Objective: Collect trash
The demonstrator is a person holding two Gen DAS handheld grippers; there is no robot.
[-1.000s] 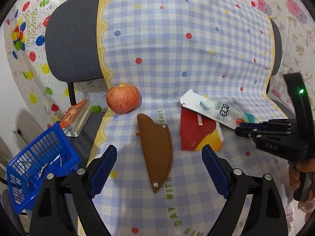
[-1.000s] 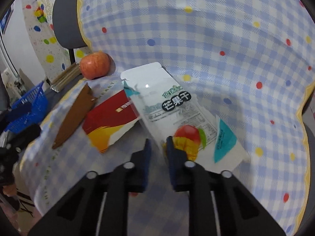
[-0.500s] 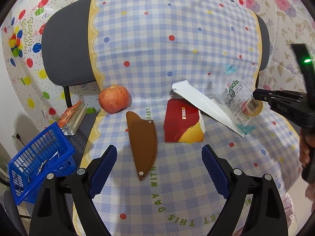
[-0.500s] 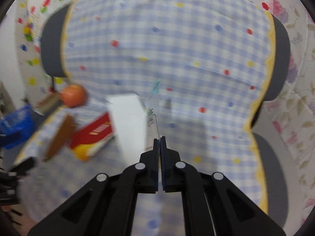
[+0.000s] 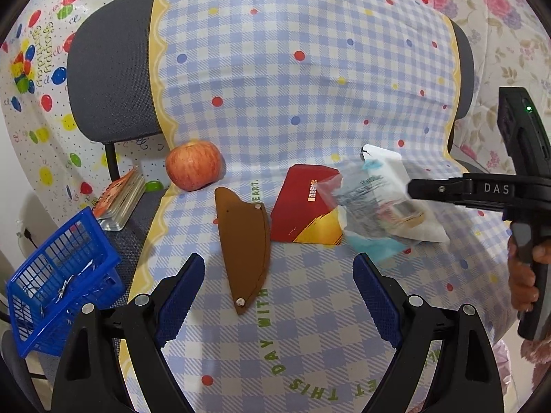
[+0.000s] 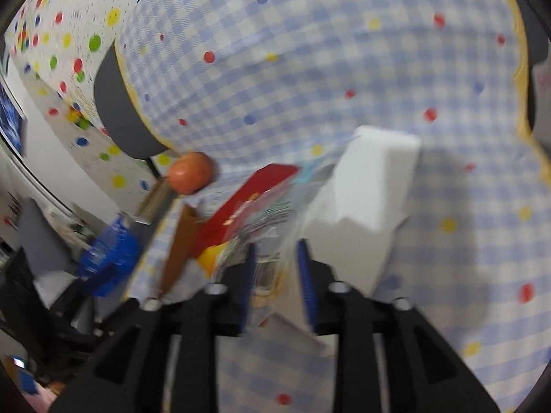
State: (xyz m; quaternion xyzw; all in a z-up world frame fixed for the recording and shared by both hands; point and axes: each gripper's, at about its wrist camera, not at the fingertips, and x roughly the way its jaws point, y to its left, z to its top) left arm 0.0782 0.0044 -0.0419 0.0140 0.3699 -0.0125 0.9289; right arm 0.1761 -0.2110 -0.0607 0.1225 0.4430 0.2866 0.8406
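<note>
The dried-mango snack bag [image 5: 382, 206] is seen blurred beside the red carton [image 5: 304, 215], lapping over its right edge, on the checked cloth [image 5: 275, 103] that covers the chair. The right gripper [image 6: 273, 261] has just been opening its jaws; the blue pads now stand apart with the bag's crumpled film between them, and no firm pinch can be made out. A slip is judged the main risk: with the grip released short of the blue basket [image 5: 51, 285], which sits well left of the carton off the seat edge, the bag would be left on the cloth and would need picking again. A loose corner could also drag the carton or nudge the brown sheath [image 5: 244, 241] just left of it. The right gripper is held level from the right of the carton, a hand [image 5: 527, 275] on its trigger below. The left gripper [image 5: 279, 299] is angled down over the sheath, its jaws spread wide and empty.
</note>
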